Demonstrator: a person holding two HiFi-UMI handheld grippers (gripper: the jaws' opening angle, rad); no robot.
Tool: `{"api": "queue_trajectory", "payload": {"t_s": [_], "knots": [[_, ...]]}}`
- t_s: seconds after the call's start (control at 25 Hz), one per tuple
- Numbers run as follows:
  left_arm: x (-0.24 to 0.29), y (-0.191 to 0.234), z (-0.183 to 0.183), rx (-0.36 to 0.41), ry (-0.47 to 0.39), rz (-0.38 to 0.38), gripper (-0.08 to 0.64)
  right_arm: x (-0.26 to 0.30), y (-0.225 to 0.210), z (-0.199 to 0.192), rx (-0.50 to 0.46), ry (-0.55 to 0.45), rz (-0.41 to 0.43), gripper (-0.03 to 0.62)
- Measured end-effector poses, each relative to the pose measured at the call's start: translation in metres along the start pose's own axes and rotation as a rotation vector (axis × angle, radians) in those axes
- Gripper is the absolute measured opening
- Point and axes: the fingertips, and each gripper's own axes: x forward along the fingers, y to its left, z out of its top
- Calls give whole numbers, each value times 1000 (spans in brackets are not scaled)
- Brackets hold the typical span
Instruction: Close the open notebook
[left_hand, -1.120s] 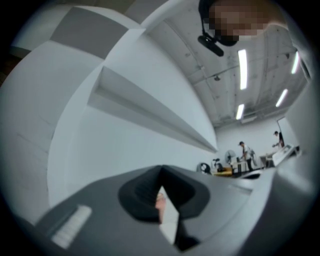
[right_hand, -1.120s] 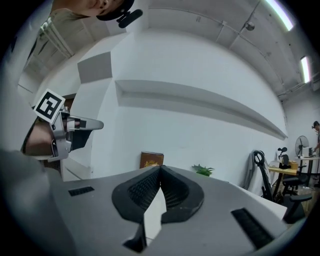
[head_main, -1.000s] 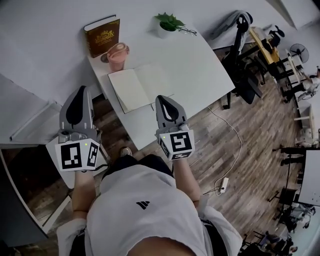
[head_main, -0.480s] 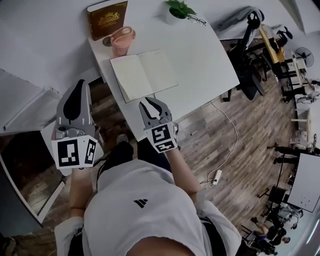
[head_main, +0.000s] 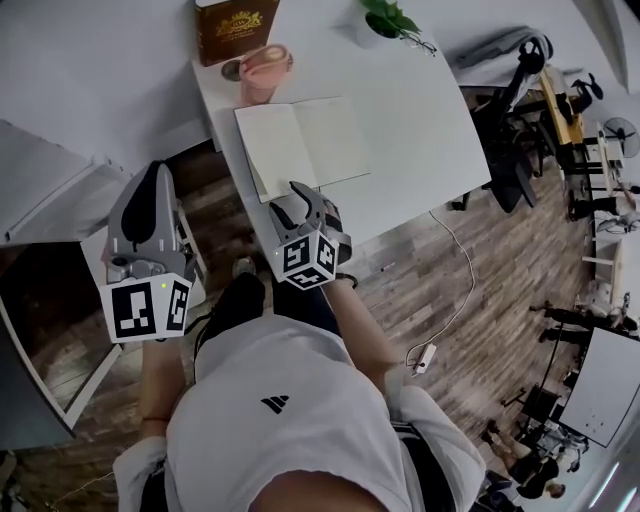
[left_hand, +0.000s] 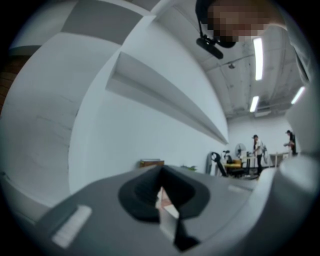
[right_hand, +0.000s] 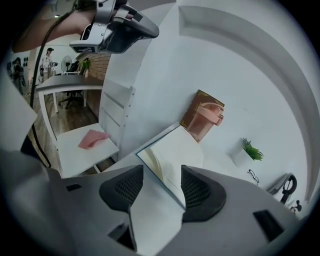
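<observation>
Notebook (head_main: 300, 145) lies open at upper centre on the table (head_main: 420, 130). Right gripper (head_main: 298, 197) jaws have just been opening; they stand apart, with the notebook's near edge between them, unclamped. Left gripper (head_main: 150, 190), frame left, has its jaws together.

A white table (head_main: 410, 130) carries an open notebook (head_main: 300, 145) by its near left edge, a pink cup (head_main: 262, 72) just beyond it, a brown book (head_main: 235, 25) far left, and a plant (head_main: 385, 20) with glasses (head_main: 425, 42) far right.
</observation>
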Motion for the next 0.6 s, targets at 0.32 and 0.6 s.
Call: {"api": "queue_trajectory", "payload": {"t_s": [0.32, 0.6], "knots": [[-4, 14, -7, -12, 17, 41, 9, 22, 11, 0, -83, 21, 33, 207], [-6, 10, -9, -4, 23, 29, 9, 30, 17, 4, -127, 11, 9, 203]]}}
